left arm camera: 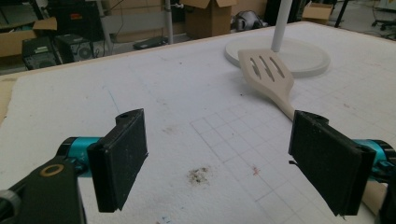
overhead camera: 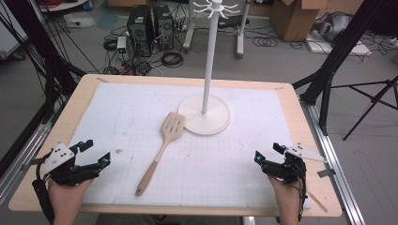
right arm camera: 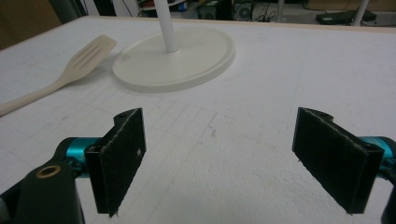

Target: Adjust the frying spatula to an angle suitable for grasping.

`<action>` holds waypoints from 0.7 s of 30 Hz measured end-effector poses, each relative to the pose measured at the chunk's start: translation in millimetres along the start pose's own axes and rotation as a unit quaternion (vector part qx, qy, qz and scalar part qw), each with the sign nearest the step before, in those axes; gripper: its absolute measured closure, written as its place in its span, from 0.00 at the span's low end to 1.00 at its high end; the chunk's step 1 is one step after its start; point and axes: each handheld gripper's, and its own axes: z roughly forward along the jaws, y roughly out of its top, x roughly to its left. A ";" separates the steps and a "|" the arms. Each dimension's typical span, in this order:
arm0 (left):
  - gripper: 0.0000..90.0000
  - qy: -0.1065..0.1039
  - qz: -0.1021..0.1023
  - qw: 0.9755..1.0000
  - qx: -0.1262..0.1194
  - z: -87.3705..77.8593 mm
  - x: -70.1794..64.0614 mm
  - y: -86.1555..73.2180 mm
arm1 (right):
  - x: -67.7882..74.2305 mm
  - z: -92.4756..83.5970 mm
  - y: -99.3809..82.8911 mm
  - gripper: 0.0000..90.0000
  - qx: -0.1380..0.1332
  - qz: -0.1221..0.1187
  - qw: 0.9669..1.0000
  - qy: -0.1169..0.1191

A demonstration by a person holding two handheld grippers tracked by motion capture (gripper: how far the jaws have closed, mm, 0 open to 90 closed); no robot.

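Far left of the high view, the left gripper [overhead camera: 97,151], a black two-jaw tool with teal joints and a grey three-cornered plate on top, rests at the near left corner of the white gridded foam mat [overhead camera: 117,117] that covers the pale wooden table [overhead camera: 84,89]. A hand [overhead camera: 65,197] grips it from the bottom edge. Its jaws stand wide apart, released, with nothing between them, and in the left gripper view the black pads [left arm camera: 119,158] frame only bare mat and a small brown smudge [left arm camera: 200,175].

Moving right, here is the beige slotted spatula with a light wooden handle [overhead camera: 160,150]. It lies flat on the mat, between the two grippers and well apart from both, handle end toward the near edge, slotted blade pointing away. The blade tip sits just beside the round base of the white stand [overhead camera: 205,115], possibly touching its rim; I cannot tell which. The stand's slim white pole rises upright to a ring of hooks at the top of the high view.

Over to the right, the right gripper [overhead camera: 269,152], the same black tool, sits at the near right corner of the mat, held by the other hand [overhead camera: 287,197]. Its jaws gape wide too, released and holding nothing. In the right gripper view the pads [right arm camera: 121,158] frame plain mat, with the stand's base ahead and the spatula off at upper left.
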 end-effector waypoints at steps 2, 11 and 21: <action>0.22 0.000 0.001 1.000 -0.003 -1.8 -0.3 0.9 | -0.4 0.2 0.6 0.18 -0.002 0.000 1.000 0.003; 0.22 0.004 -0.003 1.000 -0.016 -7.5 0.4 2.9 | -0.4 -1.7 2.1 0.18 -0.009 -0.002 1.000 -0.002; 0.22 0.003 0.003 1.000 -0.012 -6.4 -1.5 3.6 | -1.5 -1.3 0.7 0.18 -0.006 -0.005 1.000 -0.010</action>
